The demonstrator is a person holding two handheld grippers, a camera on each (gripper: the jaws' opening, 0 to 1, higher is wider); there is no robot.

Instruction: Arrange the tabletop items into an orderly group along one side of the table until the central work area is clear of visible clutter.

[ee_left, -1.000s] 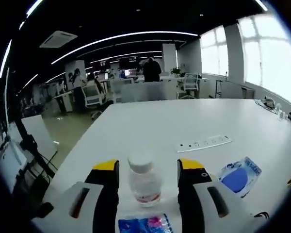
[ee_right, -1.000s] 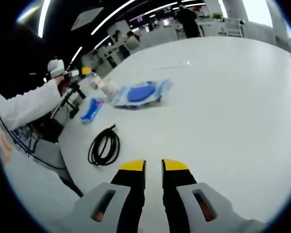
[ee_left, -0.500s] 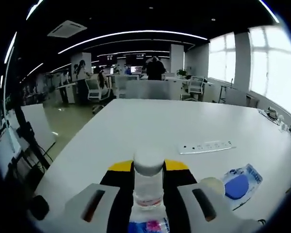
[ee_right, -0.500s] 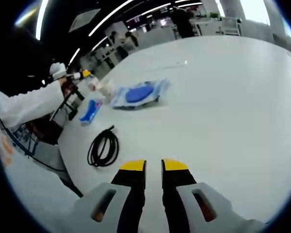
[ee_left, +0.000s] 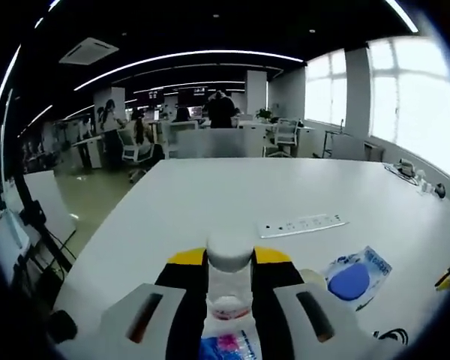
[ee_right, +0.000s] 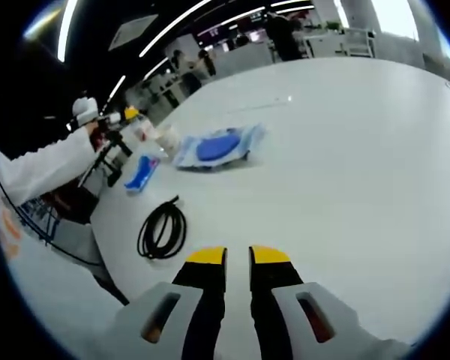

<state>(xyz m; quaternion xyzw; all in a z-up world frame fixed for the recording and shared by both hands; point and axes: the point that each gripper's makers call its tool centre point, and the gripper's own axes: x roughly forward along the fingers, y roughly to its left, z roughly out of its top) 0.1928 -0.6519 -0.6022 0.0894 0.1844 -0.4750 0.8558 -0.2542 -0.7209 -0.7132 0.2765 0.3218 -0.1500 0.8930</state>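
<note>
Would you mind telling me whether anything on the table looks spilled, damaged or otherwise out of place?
Nothing looks spilled or damaged. The items are just scattered: a coiled black cable, a blue packet and a blue-and-clear pouch lie apart on the white table. The left gripper holds the small bottle upright.

Between the yellow-tipped black fingers (ee_left: 187, 259) stands a clear bottle (ee_left: 229, 289) with a white cap and red-marked label. Below it lies a blue packet (ee_left: 226, 347). Right of them, a blue-and-clear pouch (ee_left: 352, 275) rests on the white table (ee_left: 232, 195). Beyond the other fingers (ee_right: 205, 259) lies a black cable (ee_right: 162, 229).
</note>
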